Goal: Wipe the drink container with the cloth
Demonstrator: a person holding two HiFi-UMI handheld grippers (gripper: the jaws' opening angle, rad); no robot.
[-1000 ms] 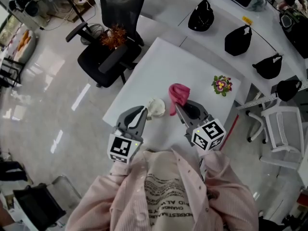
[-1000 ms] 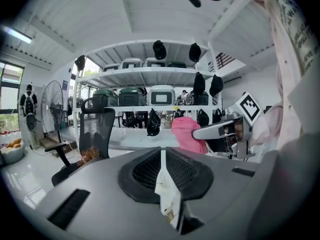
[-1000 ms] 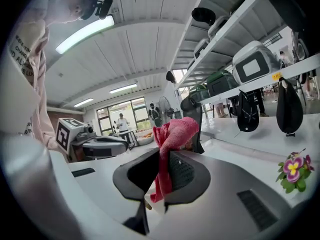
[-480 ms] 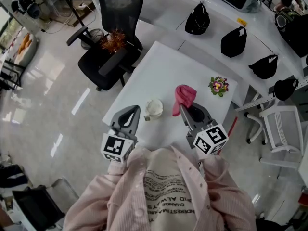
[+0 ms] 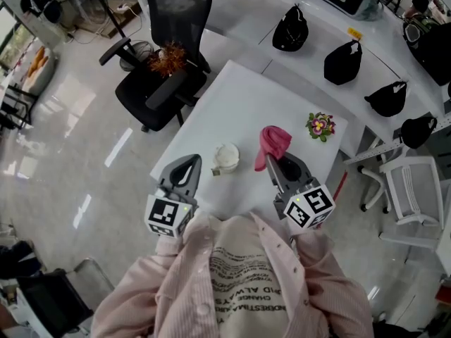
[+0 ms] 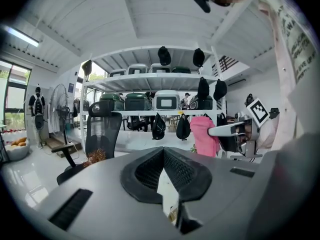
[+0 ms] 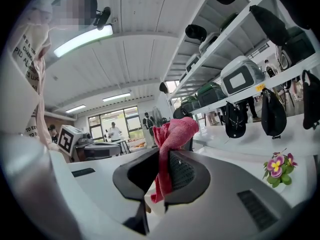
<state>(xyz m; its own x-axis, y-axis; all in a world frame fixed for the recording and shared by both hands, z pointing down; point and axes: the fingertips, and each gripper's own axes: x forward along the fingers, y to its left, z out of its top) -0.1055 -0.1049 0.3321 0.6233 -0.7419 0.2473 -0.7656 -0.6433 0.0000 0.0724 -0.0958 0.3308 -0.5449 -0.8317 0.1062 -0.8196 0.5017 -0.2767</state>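
Head view first. Compared with a second ago, the left gripper point(image 5: 191, 166) has pulled back from the cup point(image 5: 226, 158). It was right up against it, and now there's a clear gap. Its jaws are pressed together with nothing in them. The right gripper point(image 5: 277, 163) has shifted a little and is pinching the pink cloth point(image 5: 273, 142), which hangs just right of the cup without touching it. The cup hasn't really moved on the white table point(image 5: 243, 94).

Counts: one cup, one cloth, one little flower point(image 5: 320, 125) and one black office chair point(image 5: 169, 48). Four black caps point(image 5: 343, 60) sit on the long desk. Each gripper has one marker cube point(image 5: 309, 205). The shirt point(image 5: 239, 287) has upside-down print that I can't read properly.

Left gripper view: the left gripper point(image 6: 163, 150) has its pads shut tight on each other and holds nothing. Beyond it are the pink cloth point(image 6: 204, 135) and the right gripper's marker cube point(image 6: 258, 112). The office chair point(image 6: 102, 129) is on the left. No readable labels.

Right gripper view: the right gripper point(image 7: 161, 159) is clamped on the pink cloth point(image 7: 173, 130), which bunches above the jaws and dangles below them. The flower point(image 7: 277, 166) is on the right. Two black caps point(image 7: 235, 120) hang in the middle distance. The left gripper's marker cube point(image 7: 66, 139) is on the left.
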